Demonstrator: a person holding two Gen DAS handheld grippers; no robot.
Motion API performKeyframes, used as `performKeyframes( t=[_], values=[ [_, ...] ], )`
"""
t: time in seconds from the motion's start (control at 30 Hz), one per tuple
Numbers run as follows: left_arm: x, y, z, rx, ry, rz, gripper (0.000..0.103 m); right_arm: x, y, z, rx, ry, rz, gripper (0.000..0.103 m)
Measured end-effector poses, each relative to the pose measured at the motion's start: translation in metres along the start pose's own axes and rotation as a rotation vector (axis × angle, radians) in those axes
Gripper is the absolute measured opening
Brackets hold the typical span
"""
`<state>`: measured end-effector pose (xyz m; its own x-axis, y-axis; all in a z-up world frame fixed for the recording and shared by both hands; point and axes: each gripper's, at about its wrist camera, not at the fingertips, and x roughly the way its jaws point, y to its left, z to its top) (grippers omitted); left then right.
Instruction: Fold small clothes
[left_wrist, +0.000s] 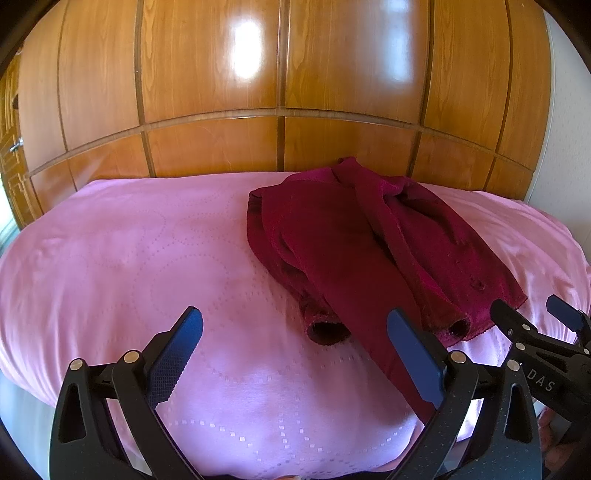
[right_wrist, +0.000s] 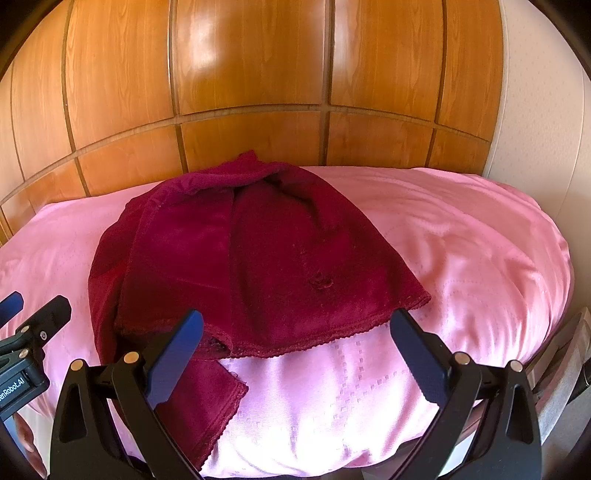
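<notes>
The red garment (right_wrist: 236, 258) hides its own underside; its strip's (right_wrist: 207, 413) lower end vanishes behind the right gripper (right_wrist: 295, 354).

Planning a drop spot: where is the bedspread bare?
Bare pink bedspread left of the maroon garment, and more right of it up to the wall. Crowded along the near hem, where the left gripper and right gripper hover open.

You have a dark red fleece garment (right_wrist: 258, 258) lying rumpled on the pink bed (right_wrist: 461, 258), toward its far edge, cuffs facing you.
</notes>
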<state>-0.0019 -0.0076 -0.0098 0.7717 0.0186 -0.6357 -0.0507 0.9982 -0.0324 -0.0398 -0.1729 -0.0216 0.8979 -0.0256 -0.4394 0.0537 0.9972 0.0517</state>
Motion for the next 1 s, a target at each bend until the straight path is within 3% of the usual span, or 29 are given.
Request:
performKeyframes(
  t=[0.53, 0.63, 0.7, 0.83, 0.9, 1.0],
  values=[
    [0.006, 0.005, 0.003, -0.028, 0.030, -0.019, 0.099, 0.002, -0.006, 0.001, 0.011, 0.001, 0.001, 0.101],
    [0.009, 0.015, 0.005, -0.046, 0.035, -0.021, 0.099, 0.002, -0.012, 0.003, 0.029, -0.001, 0.040, 0.101],
    [0.012, 0.023, 0.006, -0.065, 0.044, -0.030, 0.099, 0.002, -0.014, 0.006, 0.043, -0.004, 0.099, 0.100],
    [0.013, 0.039, 0.007, -0.103, 0.057, -0.104, 0.097, 0.008, -0.009, 0.017, 0.051, 0.034, 0.259, 0.071],
    [0.010, 0.042, 0.007, -0.102, 0.064, -0.178, 0.093, 0.020, -0.004, 0.025, 0.095, 0.098, 0.398, 0.063],
    [0.004, 0.035, 0.005, -0.056, 0.076, -0.308, 0.085, 0.038, 0.012, 0.037, 0.115, 0.164, 0.537, 0.054]
  ],
)
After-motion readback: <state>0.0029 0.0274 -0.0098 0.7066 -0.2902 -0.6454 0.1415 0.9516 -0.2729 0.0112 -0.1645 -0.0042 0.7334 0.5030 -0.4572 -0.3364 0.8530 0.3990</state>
